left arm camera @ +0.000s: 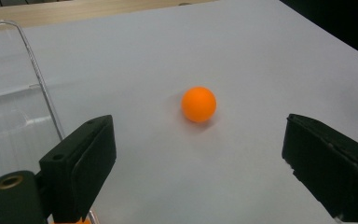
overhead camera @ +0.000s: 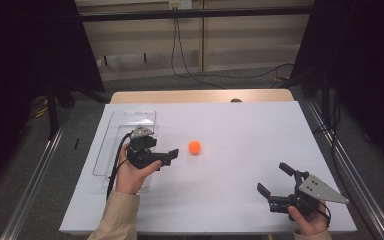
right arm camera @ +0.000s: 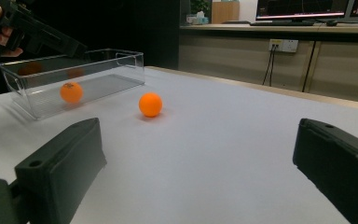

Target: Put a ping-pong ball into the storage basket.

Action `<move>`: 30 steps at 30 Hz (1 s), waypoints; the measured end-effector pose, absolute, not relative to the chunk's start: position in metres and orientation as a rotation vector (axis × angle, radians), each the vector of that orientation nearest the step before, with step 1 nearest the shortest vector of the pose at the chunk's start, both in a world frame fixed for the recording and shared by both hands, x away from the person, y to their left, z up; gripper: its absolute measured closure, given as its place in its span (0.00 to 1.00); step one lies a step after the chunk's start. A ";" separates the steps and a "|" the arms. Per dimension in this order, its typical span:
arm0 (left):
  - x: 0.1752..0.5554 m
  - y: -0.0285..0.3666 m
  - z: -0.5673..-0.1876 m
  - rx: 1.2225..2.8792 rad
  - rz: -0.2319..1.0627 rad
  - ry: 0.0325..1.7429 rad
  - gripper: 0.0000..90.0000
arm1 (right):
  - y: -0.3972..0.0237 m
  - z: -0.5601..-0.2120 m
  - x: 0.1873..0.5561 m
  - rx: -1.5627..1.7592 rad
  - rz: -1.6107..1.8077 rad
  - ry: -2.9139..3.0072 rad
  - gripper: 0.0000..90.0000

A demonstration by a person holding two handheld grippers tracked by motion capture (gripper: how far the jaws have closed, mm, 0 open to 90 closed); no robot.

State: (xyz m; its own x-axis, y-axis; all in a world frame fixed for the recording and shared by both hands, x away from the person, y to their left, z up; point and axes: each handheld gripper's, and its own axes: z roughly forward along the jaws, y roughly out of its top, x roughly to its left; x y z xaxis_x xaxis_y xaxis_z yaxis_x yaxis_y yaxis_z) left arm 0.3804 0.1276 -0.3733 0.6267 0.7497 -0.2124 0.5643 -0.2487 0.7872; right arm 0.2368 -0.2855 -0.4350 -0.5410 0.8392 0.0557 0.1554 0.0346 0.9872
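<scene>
Just ahead of the wide-open left gripper (overhead camera: 172, 155) lies the orange ball (overhead camera: 194, 146), untouched.

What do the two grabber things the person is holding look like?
Both tongs are black with chunky, blocky jaws. The left tongs trail a black cable and carry a grey three-cornered plate on top; so do the right tongs. The left arm wears a beige sleeve.

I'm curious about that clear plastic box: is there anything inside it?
One orange ball lies inside the clear box. From above, the left hand-held gripper and hand cover that end.
</scene>
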 end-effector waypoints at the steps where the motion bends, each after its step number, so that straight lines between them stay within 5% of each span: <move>1: 0.380 0.127 -0.373 1.938 0.255 1.038 0.11 | -0.286 -0.435 0.237 1.009 1.551 1.748 0.01; 30: 0.382 0.112 -0.379 1.955 0.263 1.006 0.10 | -0.286 -0.435 0.238 1.014 1.553 1.746 0.02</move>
